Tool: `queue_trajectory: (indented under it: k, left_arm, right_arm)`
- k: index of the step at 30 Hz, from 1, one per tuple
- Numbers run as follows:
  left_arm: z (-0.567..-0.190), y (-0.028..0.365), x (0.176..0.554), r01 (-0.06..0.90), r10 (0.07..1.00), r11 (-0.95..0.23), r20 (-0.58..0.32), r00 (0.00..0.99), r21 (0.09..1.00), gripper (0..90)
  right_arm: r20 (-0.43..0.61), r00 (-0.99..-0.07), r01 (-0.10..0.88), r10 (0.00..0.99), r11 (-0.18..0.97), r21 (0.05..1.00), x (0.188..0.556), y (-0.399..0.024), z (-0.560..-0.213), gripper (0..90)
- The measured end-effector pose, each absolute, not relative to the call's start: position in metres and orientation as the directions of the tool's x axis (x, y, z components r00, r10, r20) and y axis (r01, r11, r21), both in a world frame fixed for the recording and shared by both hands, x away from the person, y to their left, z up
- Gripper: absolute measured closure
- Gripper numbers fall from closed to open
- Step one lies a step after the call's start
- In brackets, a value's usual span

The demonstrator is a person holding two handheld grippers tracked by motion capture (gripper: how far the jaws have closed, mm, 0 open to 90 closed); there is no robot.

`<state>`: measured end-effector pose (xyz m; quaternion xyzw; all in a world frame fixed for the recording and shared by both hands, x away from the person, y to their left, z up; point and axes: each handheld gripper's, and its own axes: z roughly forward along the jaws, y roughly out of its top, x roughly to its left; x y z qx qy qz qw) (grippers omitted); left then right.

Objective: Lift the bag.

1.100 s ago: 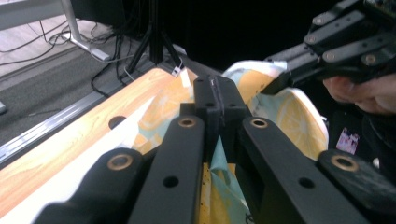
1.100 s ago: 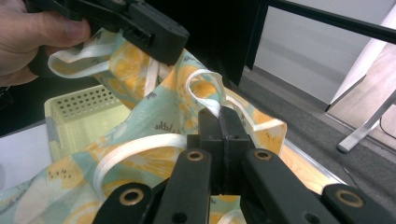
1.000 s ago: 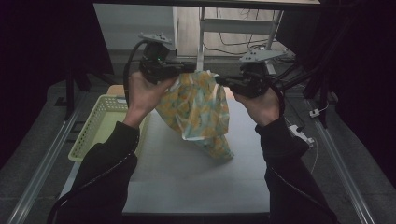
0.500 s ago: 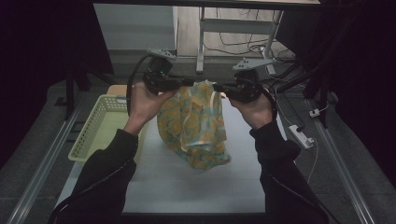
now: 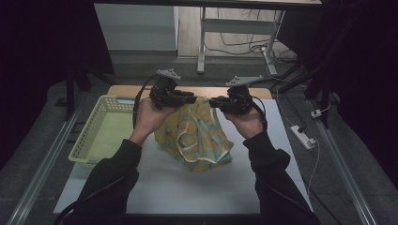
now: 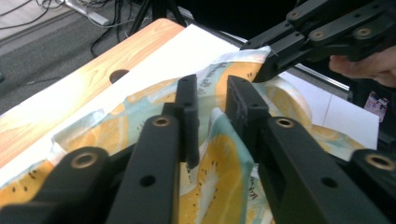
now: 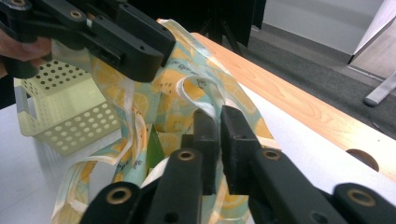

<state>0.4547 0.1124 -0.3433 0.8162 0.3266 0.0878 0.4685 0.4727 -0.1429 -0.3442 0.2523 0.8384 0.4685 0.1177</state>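
Cloth (image 5: 195,136) printed with yellow citrus slices on pale green is held up at its top edge between the two grippers, while its lower part is gathered in a heap on the white sheet (image 5: 187,187) that covers the worktop (image 5: 126,89). In the high view, the left gripper (image 5: 191,99) is seen at the cloth's upper left corner and the right gripper (image 5: 212,102) at its upper right, the two pointing toward each other and near together. In the left gripper view, the left gripper's jaws are seen slightly apart with a fold of the cloth (image 6: 219,154) rising between them; they have just been opening, and whether the pads still press on the fabric cannot be told. In the right gripper view, the right gripper's jaws are seen almost together, with a white-edged strip of the cloth (image 7: 196,98) passing between them; these too have just been opening a little, and a firm grip cannot be confirmed. A pale yellow perforated basket (image 5: 101,131) stands on the worktop just beside the cloth, on the left. A white power strip (image 5: 302,137) lies on the floor to the right of the worktop.
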Motion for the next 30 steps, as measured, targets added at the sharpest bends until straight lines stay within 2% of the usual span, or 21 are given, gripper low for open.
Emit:
queue_trajectory:
  k: [7, 13, 22, 30]
  left_arm:
    - [-0.343, 0.104, 0.453, 0.383, 0.6, -0.351, -0.109, 0.793, 0.854, 43.9]
    - [-0.334, 0.109, 0.45, 0.363, 0.609, -0.34, -0.092, 0.788, 0.868, 30.4]
    - [-0.322, 0.115, 0.442, 0.381, 0.629, -0.366, -0.077, 0.773, 0.849, 13.1]
    - [-0.328, 0.126, 0.436, 0.432, 0.64, -0.375, -0.109, 0.761, 0.82, 3.3]
  right_arm:
    - [0.044, -0.843, 0.316, 0.536, 0.427, 0.847, 0.472, -0.142, -0.343, 73.1]
    - [0.046, -0.842, 0.316, 0.538, 0.422, 0.85, 0.469, -0.142, -0.338, 63.0]
    - [0.05, -0.846, 0.317, 0.53, 0.425, 0.848, 0.465, -0.14, -0.336, 51.5]
    - [0.059, -0.846, 0.322, 0.529, 0.42, 0.849, 0.462, -0.144, -0.337, 43.5]
